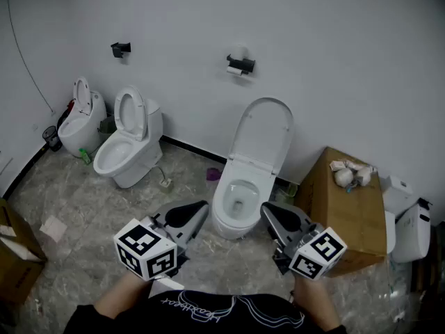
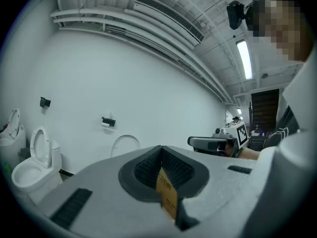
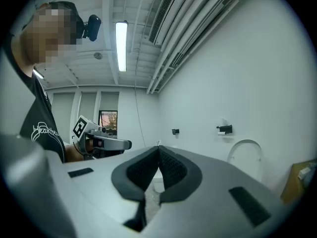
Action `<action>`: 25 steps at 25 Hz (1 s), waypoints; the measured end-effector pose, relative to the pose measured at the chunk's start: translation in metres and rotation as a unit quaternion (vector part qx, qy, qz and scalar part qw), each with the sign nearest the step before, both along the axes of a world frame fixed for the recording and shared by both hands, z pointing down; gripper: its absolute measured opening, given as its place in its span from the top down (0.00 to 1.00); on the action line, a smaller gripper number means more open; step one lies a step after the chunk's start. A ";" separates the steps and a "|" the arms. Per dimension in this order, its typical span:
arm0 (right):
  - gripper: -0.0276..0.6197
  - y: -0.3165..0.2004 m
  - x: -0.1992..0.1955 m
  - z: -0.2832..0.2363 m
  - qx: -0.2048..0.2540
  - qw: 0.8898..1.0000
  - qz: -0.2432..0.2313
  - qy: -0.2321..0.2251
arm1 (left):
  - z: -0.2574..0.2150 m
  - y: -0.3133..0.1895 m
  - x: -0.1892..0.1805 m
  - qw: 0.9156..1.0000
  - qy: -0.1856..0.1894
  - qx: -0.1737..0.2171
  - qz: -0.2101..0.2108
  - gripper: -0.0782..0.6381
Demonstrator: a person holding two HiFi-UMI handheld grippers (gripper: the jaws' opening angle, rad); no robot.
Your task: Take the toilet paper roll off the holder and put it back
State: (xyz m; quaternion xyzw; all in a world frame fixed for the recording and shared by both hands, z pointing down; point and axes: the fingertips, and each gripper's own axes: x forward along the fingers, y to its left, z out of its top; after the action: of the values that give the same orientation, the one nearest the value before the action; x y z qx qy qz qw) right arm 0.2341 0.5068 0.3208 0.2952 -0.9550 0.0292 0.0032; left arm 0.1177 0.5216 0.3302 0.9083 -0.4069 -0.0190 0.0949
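On the far wall a black holder [image 1: 241,64] carries a white toilet paper roll [image 1: 236,71], above the middle toilet. The holder also shows small in the left gripper view [image 2: 108,121] and in the right gripper view [image 3: 224,129]. Both grippers are low and near me, well short of the wall. My left gripper [image 1: 198,209] has its jaws shut, with only a tan label at their seam [image 2: 161,147]. My right gripper [image 1: 270,211] is shut too, its tips meeting on nothing [image 3: 158,147]. Each gripper sees the other beside it.
A white toilet [image 1: 245,193] with raised lid stands under the holder. Two more toilets [image 1: 128,145] [image 1: 80,120] stand to the left, below a second black wall holder [image 1: 120,49]. A cardboard box [image 1: 351,207] and a white tank [image 1: 410,228] sit on the right, another box [image 1: 17,249] at the left edge.
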 end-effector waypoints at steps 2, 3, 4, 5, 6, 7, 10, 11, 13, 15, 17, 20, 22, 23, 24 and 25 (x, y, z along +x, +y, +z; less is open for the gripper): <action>0.96 0.000 -0.005 0.003 -0.001 1.000 -0.001 0.005 | 0.002 -0.001 -0.007 1.000 0.002 -0.003 -0.003 0.88; 0.96 0.001 -0.008 0.005 -0.002 1.000 -0.001 0.006 | 0.003 -0.001 -0.010 1.000 0.003 -0.004 -0.004 0.88; 0.96 0.001 -0.010 0.006 -0.004 1.000 0.000 0.007 | 0.004 0.000 -0.014 1.000 0.003 -0.005 -0.005 0.88; 0.96 0.001 -0.012 0.008 -0.007 1.000 0.002 0.007 | 0.005 0.000 -0.017 1.000 0.004 -0.006 -0.005 0.88; 0.96 0.001 -0.014 0.009 -0.010 1.000 0.004 0.006 | 0.005 0.001 -0.020 1.000 0.005 -0.007 -0.005 0.88; 0.96 0.000 -0.016 0.009 -0.013 1.000 0.007 0.004 | 0.006 0.001 -0.023 1.000 0.005 -0.008 -0.004 0.88; 0.97 -0.005 -0.023 0.008 -0.008 1.000 0.025 -0.009 | 0.008 0.001 -0.033 1.000 0.006 -0.008 -0.001 0.88; 0.91 -0.007 -0.026 0.006 -0.005 0.999 0.030 -0.016 | 0.008 0.001 -0.037 1.000 0.006 -0.008 0.000 0.88; 0.71 -0.009 -0.032 0.006 -0.004 0.999 0.035 -0.024 | 0.010 0.001 -0.044 1.000 0.004 -0.007 0.002 0.88; 0.67 -0.014 -0.037 0.008 -0.003 0.999 0.041 -0.022 | 0.011 -0.001 -0.052 1.000 0.003 -0.007 0.001 0.88; 0.58 -0.019 -0.041 0.011 -0.002 0.999 0.045 -0.013 | 0.015 -0.004 -0.060 1.000 0.003 -0.010 -0.004 0.88; 0.47 -0.028 -0.045 0.013 0.001 0.999 0.050 -0.006 | 0.021 -0.010 -0.073 1.000 0.009 -0.019 -0.011 0.88; 0.40 -0.039 -0.046 0.014 0.005 0.998 0.057 0.001 | 0.025 -0.017 -0.079 0.999 0.014 -0.025 -0.017 0.88; 0.37 -0.045 -0.047 0.014 0.007 0.998 0.059 0.005 | 0.027 -0.022 -0.082 0.999 0.015 -0.027 -0.019 0.88; 0.35 -0.052 -0.048 0.015 0.010 0.998 0.061 0.008 | 0.029 -0.027 -0.084 0.999 0.015 -0.028 -0.021 0.88; 0.34 -0.060 -0.049 0.016 0.012 0.998 0.062 0.010 | 0.032 -0.034 -0.086 0.999 0.014 -0.029 -0.023 0.88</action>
State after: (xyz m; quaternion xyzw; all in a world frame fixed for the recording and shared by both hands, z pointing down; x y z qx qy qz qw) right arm 0.1847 0.4472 0.3367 0.3542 -0.9350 0.0147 0.0072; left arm 0.0321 0.4878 0.3618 0.8953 -0.4265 -0.0220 0.1268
